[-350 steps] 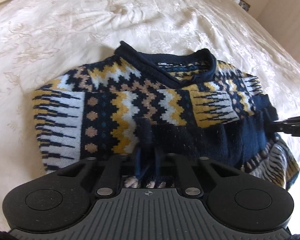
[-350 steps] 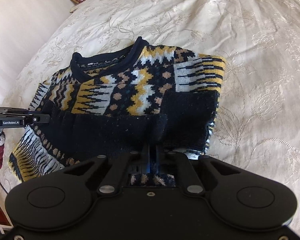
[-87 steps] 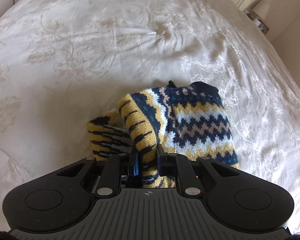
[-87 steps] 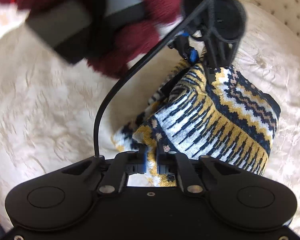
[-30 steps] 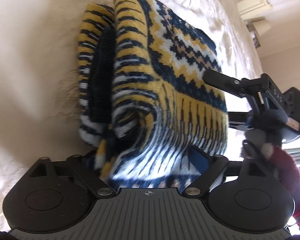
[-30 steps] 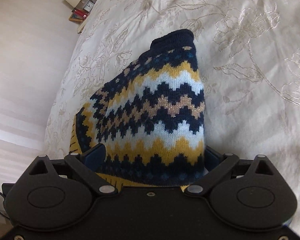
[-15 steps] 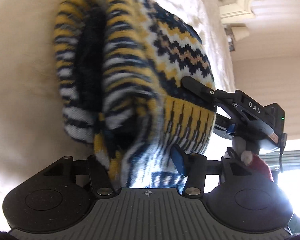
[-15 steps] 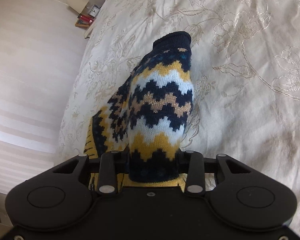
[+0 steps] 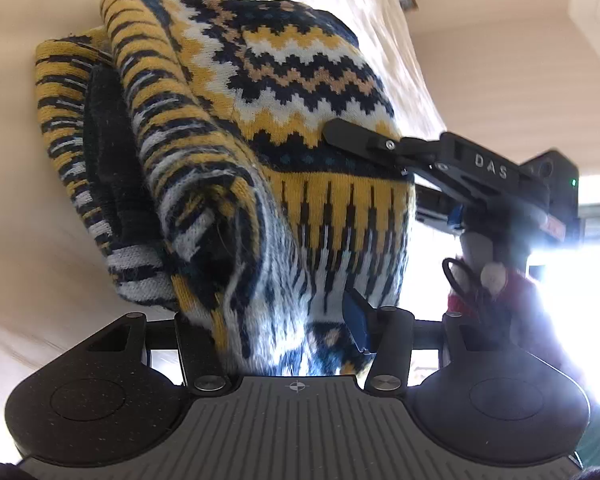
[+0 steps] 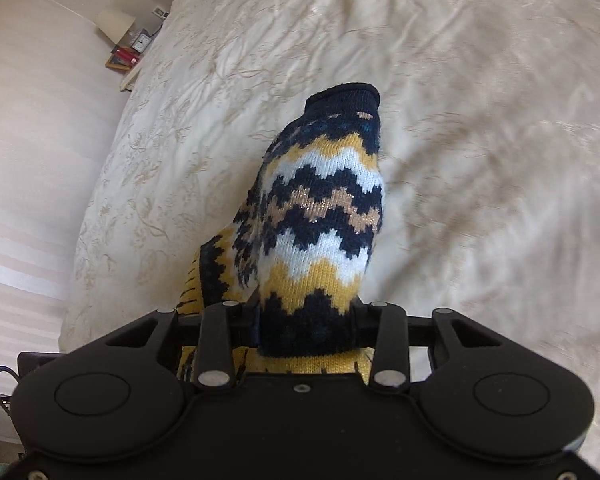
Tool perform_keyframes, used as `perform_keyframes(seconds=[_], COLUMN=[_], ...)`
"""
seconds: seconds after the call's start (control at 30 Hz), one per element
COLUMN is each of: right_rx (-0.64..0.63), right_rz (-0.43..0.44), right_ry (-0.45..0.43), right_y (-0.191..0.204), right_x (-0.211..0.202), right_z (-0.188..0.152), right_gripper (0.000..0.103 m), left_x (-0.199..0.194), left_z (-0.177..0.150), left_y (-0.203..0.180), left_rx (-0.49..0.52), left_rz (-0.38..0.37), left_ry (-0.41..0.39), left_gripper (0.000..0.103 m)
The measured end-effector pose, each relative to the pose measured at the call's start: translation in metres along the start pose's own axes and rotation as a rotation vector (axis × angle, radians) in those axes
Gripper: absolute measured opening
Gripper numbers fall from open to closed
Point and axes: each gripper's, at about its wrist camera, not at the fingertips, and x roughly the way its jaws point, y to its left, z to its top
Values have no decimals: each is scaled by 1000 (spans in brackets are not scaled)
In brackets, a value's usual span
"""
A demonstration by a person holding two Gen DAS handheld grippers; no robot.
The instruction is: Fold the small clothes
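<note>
Left wrist view: both grippers' fingers pinch the folded sweater (image 9: 284,128), its bulk hiding their tips

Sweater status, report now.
Left hand-held gripper and right hand-held gripper both clamped on folded sweater. Bundle held over the bedspread. Nothing blocking.

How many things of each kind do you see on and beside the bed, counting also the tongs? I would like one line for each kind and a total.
Folded sweater: 1
Tongs, both shut on the sweater: 2, left tongs and right tongs
Lamp: 1
Small clock: 1
Total: 5
</note>
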Motion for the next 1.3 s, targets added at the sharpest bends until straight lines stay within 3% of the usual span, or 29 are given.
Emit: perform_keyframes(seconds=[0.1, 0.23, 0.37, 0.43, 0.57, 0.73, 0.9, 1.17, 1.3], right_rx=[-46, -153, -175, -201, -231, -256, -271, -263, -262], right_rz=[-78, -220, -175, -163, -125, -94, -83, -79, -81], right_ry=[8, 30, -8, -19, -39, -48, -46, -42, -41], right_y=[-18, -31, -40, -43, -47, -48, -48, -51, -51], right_x=[-19, -27, -44, -50, -60, -61, -63, -64, -63], right_z=[-10, -18, -19, -18, -17, -15, -13, -9, -10], right_gripper=[56, 65, 76, 76, 76, 77, 77, 77, 78], left_x=[26, 46, 30, 17, -11, -18, -9, -9, 2], left_z=[-22, -43, -65, -84, -88, -54, -2, 27, 35], left_y=[-16, -19, -13, -14, -33, -60, -60, -49, -44], left_rx=[27, 55, 6, 20, 22, 14, -34, -64, -54], left_rz=[70, 288, 324, 358, 368, 372, 431, 544, 545], left_ry=[21, 34, -32, -86, -217, -390, -463, -440, -395], left_gripper=[50, 51, 52, 53, 64, 68, 69, 69, 67])
